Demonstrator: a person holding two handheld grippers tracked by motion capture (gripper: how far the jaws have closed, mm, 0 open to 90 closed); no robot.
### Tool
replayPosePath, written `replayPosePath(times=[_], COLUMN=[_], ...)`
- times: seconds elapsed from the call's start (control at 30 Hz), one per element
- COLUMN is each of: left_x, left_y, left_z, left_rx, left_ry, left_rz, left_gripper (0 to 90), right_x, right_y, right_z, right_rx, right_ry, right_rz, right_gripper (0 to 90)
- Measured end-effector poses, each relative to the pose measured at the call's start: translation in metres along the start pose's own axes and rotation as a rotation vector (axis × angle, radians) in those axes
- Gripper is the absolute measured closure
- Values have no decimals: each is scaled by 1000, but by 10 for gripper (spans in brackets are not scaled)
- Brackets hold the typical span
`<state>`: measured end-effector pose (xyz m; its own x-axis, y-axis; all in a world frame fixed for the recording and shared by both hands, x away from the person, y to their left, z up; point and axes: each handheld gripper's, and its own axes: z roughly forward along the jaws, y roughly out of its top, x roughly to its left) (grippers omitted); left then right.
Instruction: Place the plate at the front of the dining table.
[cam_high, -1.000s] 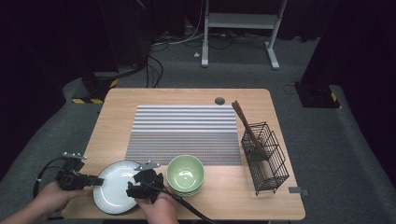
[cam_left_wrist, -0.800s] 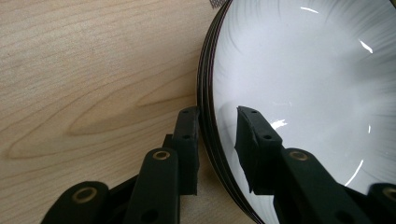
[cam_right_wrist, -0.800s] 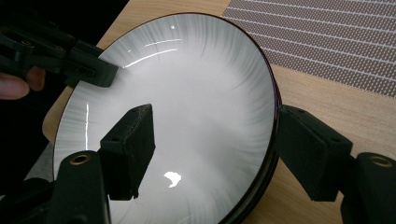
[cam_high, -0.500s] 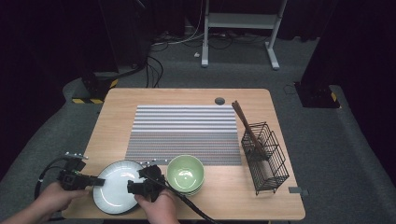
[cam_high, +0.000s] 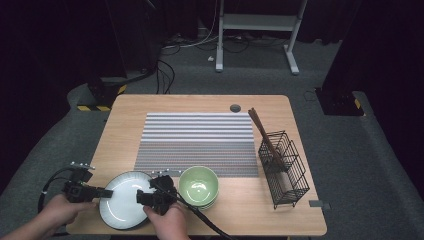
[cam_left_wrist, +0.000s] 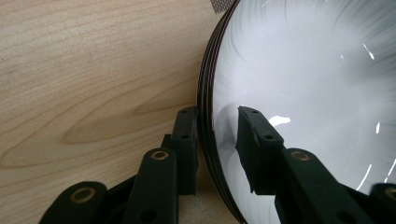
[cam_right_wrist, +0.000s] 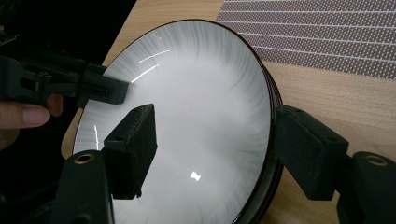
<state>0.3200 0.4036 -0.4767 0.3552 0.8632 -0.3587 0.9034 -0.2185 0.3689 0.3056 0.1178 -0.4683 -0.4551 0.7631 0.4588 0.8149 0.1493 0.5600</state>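
A stack of white plates with dark rims (cam_high: 122, 207) lies at the table's front left. My left gripper (cam_high: 105, 192) reaches in level from the left. It is shut on the stack's left rim (cam_left_wrist: 205, 116), one jaw outside against the edge and one on the white face. My right gripper (cam_high: 142, 197) comes from the right and straddles the right rim (cam_right_wrist: 272, 116). Its jaws have just been closing but still stand open, one hovering above the plate's face (cam_right_wrist: 196, 116) and one outside the edge. The left gripper's upper jaw rests on the far rim in the right gripper view.
Green bowls (cam_high: 198, 185) stand stacked right beside the plates, close to my right hand. A striped placemat (cam_high: 200, 142) covers the table's middle. A black wire basket (cam_high: 285, 170) with brown sticks (cam_high: 262, 132) leaning out stands at the right. The table's front edge (cam_high: 250, 232) is near.
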Motion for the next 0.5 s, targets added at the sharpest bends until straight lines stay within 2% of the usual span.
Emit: replayPosePath(times=[0.1,0.23,0.33,0.43,0.5], left_x=[0,1,-1,-2,-1], left_y=[1,3,5,5,5], left_z=[-1,-5,-9,-9,-8], left_rx=[0,-30,-57,-49,-51], left_ry=[8,27,24,36,33], left_rz=[10,24,35,46,36], left_gripper=[704,751,783,811,816], right_x=[-3,-3,-3,-3,-3], right_y=[2,2,1,1,1], right_z=[4,5,6,7,7], right_rx=[8,3,1,5,2], right_ry=[4,3,0,6,7], right_rz=[23,20,12,19,19], right_gripper=[322,322,322,322,322])
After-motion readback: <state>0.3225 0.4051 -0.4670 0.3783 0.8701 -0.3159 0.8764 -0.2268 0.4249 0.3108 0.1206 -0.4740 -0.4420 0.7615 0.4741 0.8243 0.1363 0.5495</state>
